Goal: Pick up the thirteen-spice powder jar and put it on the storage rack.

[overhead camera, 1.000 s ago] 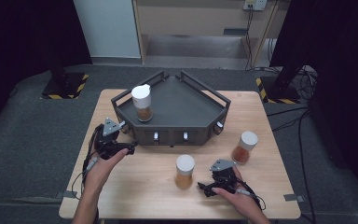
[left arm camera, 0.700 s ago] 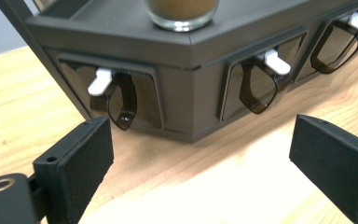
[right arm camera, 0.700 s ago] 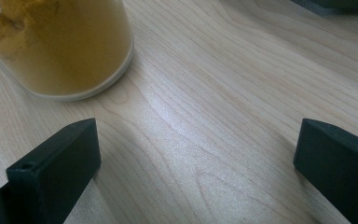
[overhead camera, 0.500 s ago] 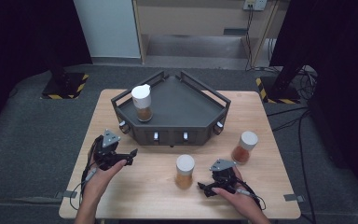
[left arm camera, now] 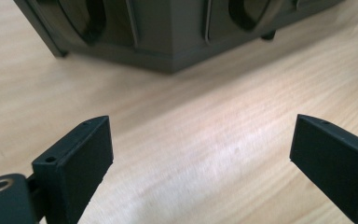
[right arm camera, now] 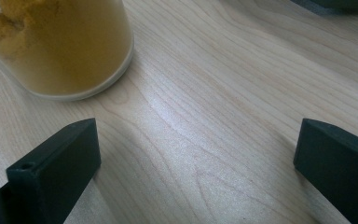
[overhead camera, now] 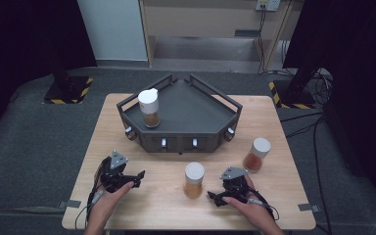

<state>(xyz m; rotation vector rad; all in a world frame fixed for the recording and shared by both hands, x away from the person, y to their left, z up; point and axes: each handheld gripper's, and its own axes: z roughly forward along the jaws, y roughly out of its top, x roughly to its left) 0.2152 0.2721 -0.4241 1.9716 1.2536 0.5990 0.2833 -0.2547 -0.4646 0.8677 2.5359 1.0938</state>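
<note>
Left gripper [overhead camera: 138, 177] lowered; rack [overhead camera: 186, 108] holds jar [overhead camera: 150, 108]

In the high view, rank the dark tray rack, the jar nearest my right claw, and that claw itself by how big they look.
1. Dark tray rack, by far the largest.
2. and 3. Jar and right claw: look about alike, too close to rank.

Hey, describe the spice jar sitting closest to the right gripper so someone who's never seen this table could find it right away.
Start at the dark angular tray at the back of the wooden table. In front of the tray's near wall, on bare wood, stands the white-lidded jar of yellow-orange powder. Of the two jars off the tray it is the middle one; the redder jar stands farther right, and the third jar sits on the tray.
</note>
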